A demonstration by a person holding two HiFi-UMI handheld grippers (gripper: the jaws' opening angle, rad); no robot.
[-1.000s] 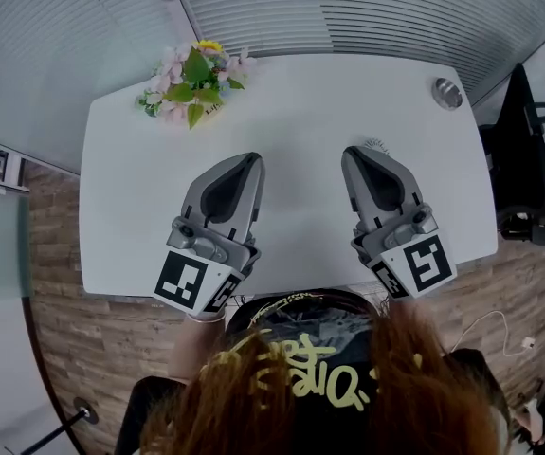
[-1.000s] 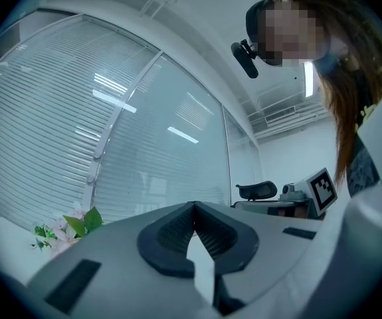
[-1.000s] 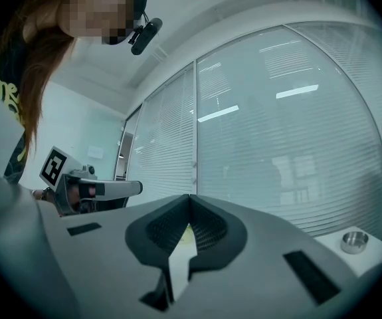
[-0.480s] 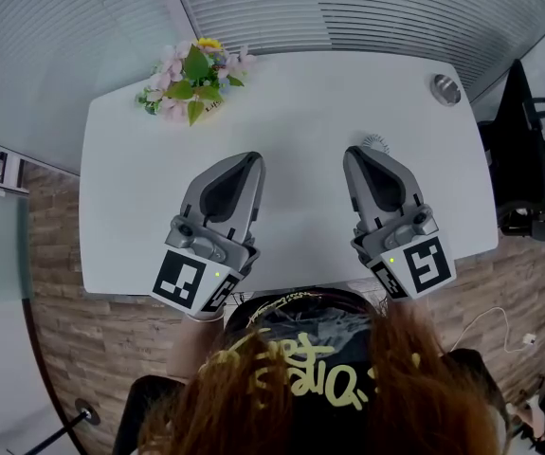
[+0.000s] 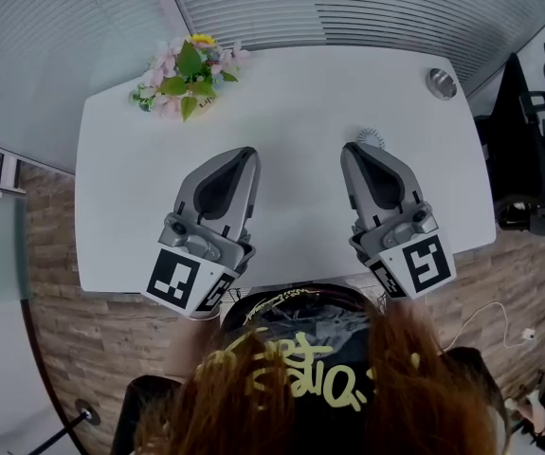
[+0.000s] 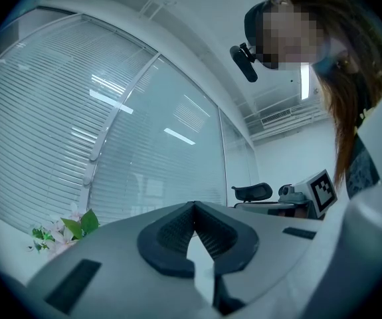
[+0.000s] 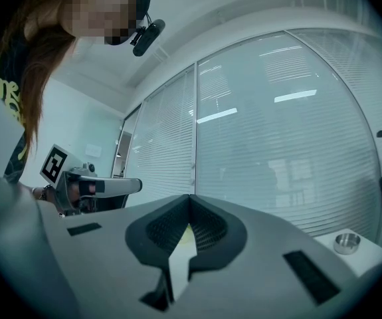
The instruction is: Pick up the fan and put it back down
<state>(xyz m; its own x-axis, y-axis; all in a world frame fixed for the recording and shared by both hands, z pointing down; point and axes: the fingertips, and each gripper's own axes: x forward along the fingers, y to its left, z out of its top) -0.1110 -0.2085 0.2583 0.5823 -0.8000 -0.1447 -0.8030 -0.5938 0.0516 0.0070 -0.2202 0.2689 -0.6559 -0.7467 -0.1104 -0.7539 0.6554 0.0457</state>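
Observation:
A small white fan (image 5: 372, 137) with a round grille stands on the white table (image 5: 300, 93); only a sliver of it shows, just past the tip of my right gripper (image 5: 352, 149). That gripper hovers over the table's right half, its jaws closed tip to tip with nothing between them (image 7: 190, 197). My left gripper (image 5: 250, 152) is held beside it over the table's middle, also shut and empty (image 6: 194, 205). Both point away from me towards the far edge. Neither touches the fan, as far as I can see.
A bunch of pink flowers with green leaves (image 5: 185, 72) lies at the table's far left corner. A small round metal dish (image 5: 440, 82) sits at the far right corner. Black office chairs (image 5: 528, 150) stand to the right of the table. Glass walls with blinds rise behind it.
The head view has shifted slightly, so the table sits a little higher and further left in the picture. Both grippers stay shut and in place.

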